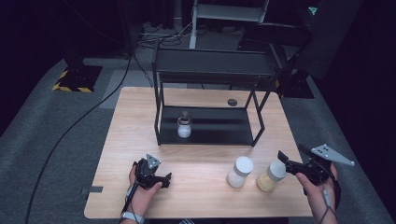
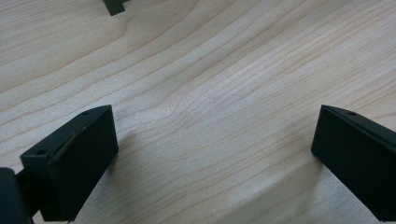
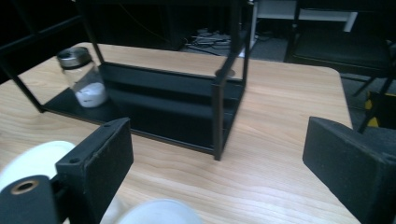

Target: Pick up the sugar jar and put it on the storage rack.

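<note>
A pale wooden table (image 1: pixel 140 121) fills the middle of the high view, and on its far half, toward twelve o'clock, stands a black two-level metal rack (image 1: pixel 210 93). On the rack's lower shelf, at its nine o'clock end, sits a small glass jar with a metal lid (image 1: pixel 184 127), white powder in its bottom; in the right gripper view it stands at ten o'clock. At the table's near edge, around five o'clock, two white-lidded jars stand side by side, apart: one with pale contents (image 1: pixel 240 171), one with yellow contents (image 1: pixel 271 177). The right gripper (image 1: pixel 284 161) hovers just beside the yellow jar at its three o'clock, jaws spread wide with nothing between them. The left gripper (image 1: pixel 164 179) rests at seven o'clock, jaws spread over bare wood.
</note>
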Demonstrator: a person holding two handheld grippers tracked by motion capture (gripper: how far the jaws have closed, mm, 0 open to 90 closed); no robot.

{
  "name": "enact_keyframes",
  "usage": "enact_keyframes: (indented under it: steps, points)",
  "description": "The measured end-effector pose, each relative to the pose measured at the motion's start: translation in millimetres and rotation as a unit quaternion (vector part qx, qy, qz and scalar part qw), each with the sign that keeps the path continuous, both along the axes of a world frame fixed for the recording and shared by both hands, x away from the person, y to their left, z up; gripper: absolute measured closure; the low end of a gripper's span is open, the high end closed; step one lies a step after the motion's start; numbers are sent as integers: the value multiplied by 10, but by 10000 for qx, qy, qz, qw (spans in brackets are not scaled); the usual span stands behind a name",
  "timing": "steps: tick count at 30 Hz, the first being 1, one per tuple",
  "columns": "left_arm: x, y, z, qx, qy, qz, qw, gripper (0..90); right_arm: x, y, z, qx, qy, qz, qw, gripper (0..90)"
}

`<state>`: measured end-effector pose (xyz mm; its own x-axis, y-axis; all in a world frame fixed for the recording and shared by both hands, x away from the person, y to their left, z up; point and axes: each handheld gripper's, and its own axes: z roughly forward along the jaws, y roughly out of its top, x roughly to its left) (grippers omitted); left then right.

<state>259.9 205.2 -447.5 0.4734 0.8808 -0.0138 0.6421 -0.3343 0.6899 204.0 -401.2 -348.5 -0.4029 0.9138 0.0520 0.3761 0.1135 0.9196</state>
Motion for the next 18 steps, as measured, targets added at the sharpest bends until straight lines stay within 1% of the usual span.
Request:
enact_keyframes:
  steps: [6, 10, 18]
  points:
    - [-1, 0, -1, -3, -3, 1, 10000, 5, -38, 141, 40, -28, -78, 97, 9999, 86]
    - [-1, 0, 0, -1, 2, 3, 10000, 5, -58, 229, 52, -17, -91, 134, 9999, 87]
    - [0, 0, -1, -3, -2, 0, 10000, 5, -76, 333, 60, -15, -123, 394, 9991, 80]
